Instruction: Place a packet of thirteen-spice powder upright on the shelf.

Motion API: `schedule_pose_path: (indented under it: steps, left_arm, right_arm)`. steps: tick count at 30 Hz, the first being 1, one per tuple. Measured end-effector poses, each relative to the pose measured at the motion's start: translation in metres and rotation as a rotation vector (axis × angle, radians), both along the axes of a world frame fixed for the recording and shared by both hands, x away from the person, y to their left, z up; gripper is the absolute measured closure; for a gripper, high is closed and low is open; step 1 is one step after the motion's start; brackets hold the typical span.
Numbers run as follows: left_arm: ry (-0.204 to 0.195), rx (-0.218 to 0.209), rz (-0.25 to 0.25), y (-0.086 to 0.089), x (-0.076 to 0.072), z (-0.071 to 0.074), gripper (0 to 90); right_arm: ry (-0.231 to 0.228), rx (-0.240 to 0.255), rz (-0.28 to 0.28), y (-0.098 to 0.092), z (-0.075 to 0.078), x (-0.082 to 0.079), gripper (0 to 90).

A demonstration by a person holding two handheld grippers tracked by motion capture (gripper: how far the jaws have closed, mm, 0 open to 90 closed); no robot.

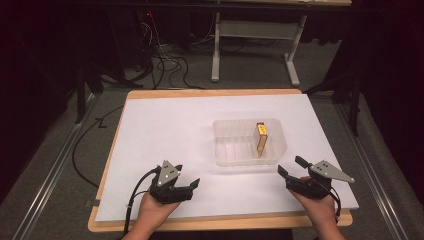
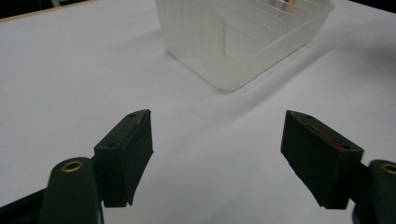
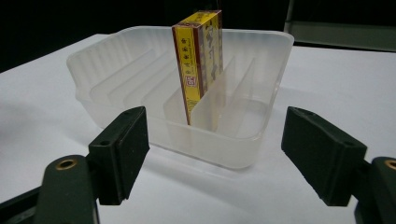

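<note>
The only printing stands on the yellow box [image 3: 198,60], upright in the clear plastic tray [image 3: 261,51] at the centre of the right gripper view. Its narrow front edge carries a column of red characters on yellow and a small red-and-white square mark lower down; its side face bears dark figures. All are too small and blurred to read.

One clear plastic tray [image 1: 223,150] — one yellow box [image 1: 262,139] — two grippers: left [image 1: 192,186], right [image 1: 290,167].
</note>
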State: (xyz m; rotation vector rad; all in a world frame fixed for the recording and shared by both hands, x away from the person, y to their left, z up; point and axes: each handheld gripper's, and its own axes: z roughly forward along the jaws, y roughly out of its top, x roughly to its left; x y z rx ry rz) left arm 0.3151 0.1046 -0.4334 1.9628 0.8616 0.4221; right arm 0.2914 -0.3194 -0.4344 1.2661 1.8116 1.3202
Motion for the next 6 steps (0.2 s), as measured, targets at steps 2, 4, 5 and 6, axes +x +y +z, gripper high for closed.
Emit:
schedule_pose_path:
  steps: [2,4,5,6]
  left_arm:
    - [-0.003,-0.006,0.007,0.0031,0.0006,0.0006,25.6]
    - [-0.004,-0.008,0.009,0.0043,0.0007,0.001,25.7]
    - [-0.005,-0.009,0.011,0.0056,0.0009,0.0013,25.7]
    - [-0.004,-0.009,0.012,0.0068,0.001,0.0017,25.7]
  right_arm:
    - [0.001,-0.004,-0.001,0.0006,-0.0003,0.0003,24.1]
    - [0.002,-0.003,-0.001,0.0011,-0.0004,0.0004,24.2]
    - [0.003,-0.003,-0.003,0.0014,-0.0004,0.0004,24.3]
    - [0.003,-0.001,-0.008,0.0015,-0.0003,0.0005,24.3]
